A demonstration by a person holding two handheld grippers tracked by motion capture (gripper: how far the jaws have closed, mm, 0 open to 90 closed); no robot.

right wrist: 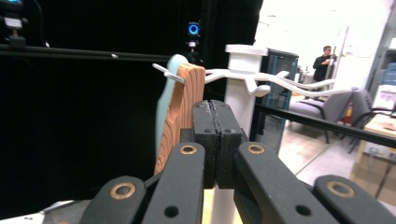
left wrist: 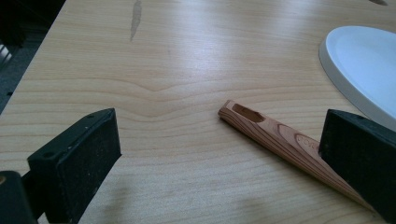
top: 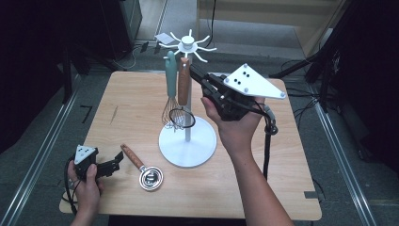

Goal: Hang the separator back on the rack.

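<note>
With its jaws pressed together on nothing, the right gripper (top: pixel 194 71) is nudging the wooden-handled strainer (top: pixel 182 84) hanging on the white rack (top: pixel 187 141), while the open left gripper (top: pixel 113 165) is waiting beside the rack's base, straddling the measuring spoon (top: pixel 143 168).

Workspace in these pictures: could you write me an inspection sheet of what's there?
Surface: light wooden table, one dark streak.
Job's things: white hook stand with a teal-handled whisk and a wood-handled utensil hanging; a wood-handled metal strainer lying flat.
Clutter: nothing seen.
Grippers: left claw open, on the table, jaws either side of the strainer's handle; right claw shut, empty, beside the hanging wooden handle.
Cables: one trailing from each claw.
Surroundings: dark stands, floor rails, a distant person, chairs.
</note>
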